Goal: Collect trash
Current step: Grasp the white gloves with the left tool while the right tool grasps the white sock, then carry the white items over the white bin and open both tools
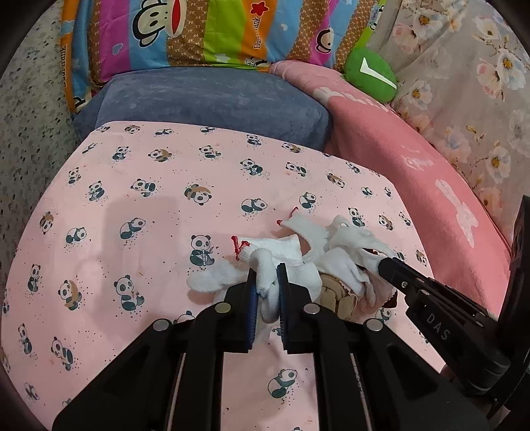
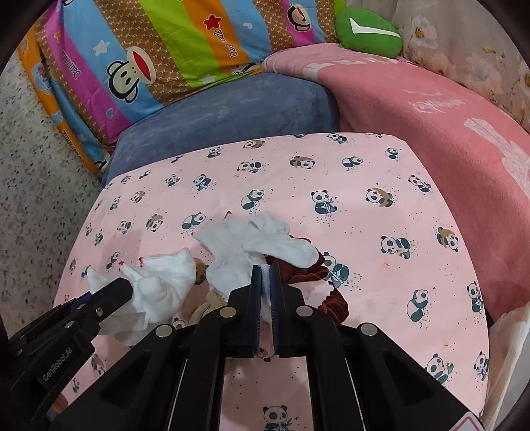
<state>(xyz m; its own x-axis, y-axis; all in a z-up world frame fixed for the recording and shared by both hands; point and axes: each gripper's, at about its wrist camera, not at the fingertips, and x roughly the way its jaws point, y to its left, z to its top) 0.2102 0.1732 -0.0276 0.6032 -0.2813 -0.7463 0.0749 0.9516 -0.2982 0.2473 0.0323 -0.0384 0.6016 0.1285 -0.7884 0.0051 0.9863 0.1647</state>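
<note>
A heap of white knit gloves with red cuff trim lies on the pink panda-print tabletop [image 1: 132,185]. My left gripper [image 1: 265,269] is shut on a bunched part of one white glove [image 1: 281,247]. From the right, my right gripper [image 1: 384,262] pinches another white glove [image 1: 351,238]. In the right wrist view, the right gripper [image 2: 265,267] is shut on a thin fold of a white glove [image 2: 265,242]. There the left gripper [image 2: 127,285] comes in from the left, clamped on its glove [image 2: 165,275]. Under the heap show a beige piece [image 1: 334,295] and a dark red velvet cloth [image 2: 331,298].
A blue cushion [image 1: 205,96] butts against the table's far edge, with a striped cartoon-monkey pillow [image 1: 198,30] behind it. A pink blanket [image 1: 414,149] and a green plush [image 1: 367,74] lie to the right. Speckled floor [image 1: 26,132] is on the left. Something white and crinkly [image 2: 510,338] sits at the right edge.
</note>
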